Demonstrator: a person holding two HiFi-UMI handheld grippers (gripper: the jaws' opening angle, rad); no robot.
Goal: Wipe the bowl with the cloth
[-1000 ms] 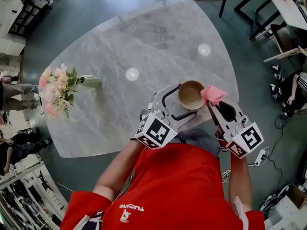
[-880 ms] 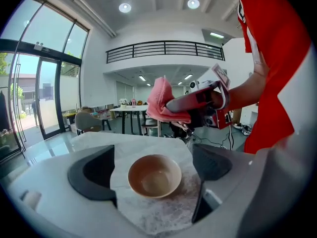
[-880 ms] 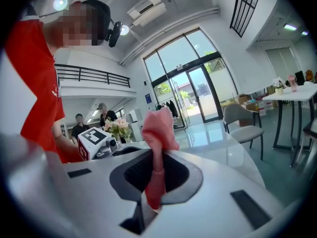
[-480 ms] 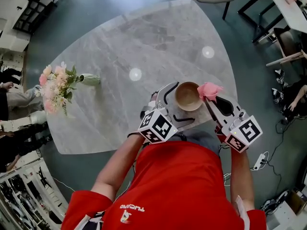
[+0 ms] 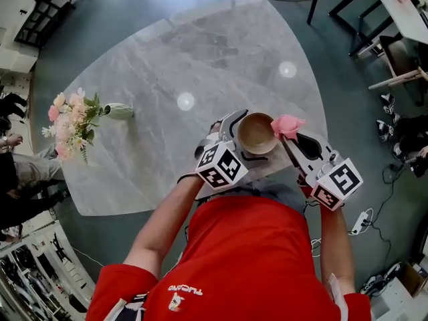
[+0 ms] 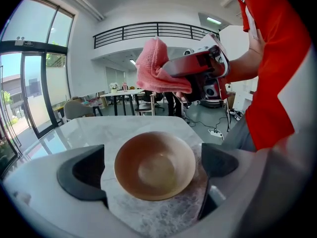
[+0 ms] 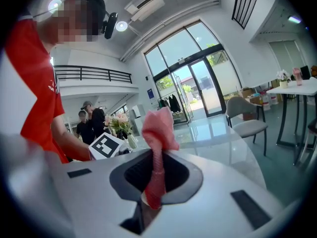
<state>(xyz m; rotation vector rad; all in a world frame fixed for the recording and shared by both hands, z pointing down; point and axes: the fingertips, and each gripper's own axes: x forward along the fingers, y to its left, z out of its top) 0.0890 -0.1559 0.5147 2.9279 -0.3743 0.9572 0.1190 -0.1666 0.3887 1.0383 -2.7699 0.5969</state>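
Pink cloth (image 7: 158, 128) is pinched in the right tongs (image 7: 154, 180); its jaws are pressed onto a narrow fold, with the loose bunch standing up past the tips

Left tongs (image 5: 247, 138): jaws spread wide, just been opening. Bowl (image 6: 155, 165) sits between them, with a gap showing at both pads, so it is bracketed but not gripped

Bowl: tan, upright, resting on the grey marble bench (image 5: 200, 52) close to the person's edge. Inside looks bare and dry; cannot tell from the surface whether it has been wiped

Progress (judgement):
- cloth in hand: done
- bowl placed and reachable: done
- cloth against bowl: not yet, no contact in any view
- rubbing round the inside and rim: all left

Position of cloth relative to bowl: in the head view it is just beside the bowl's right rim; in the left gripper view it hangs above and beyond the bowl, clear of it. Right tongs point roughly level, so the cloth has to come down and inward to reach the inside. With the left jaws spread, the bowl is loose on the bench and may slide under a wipe
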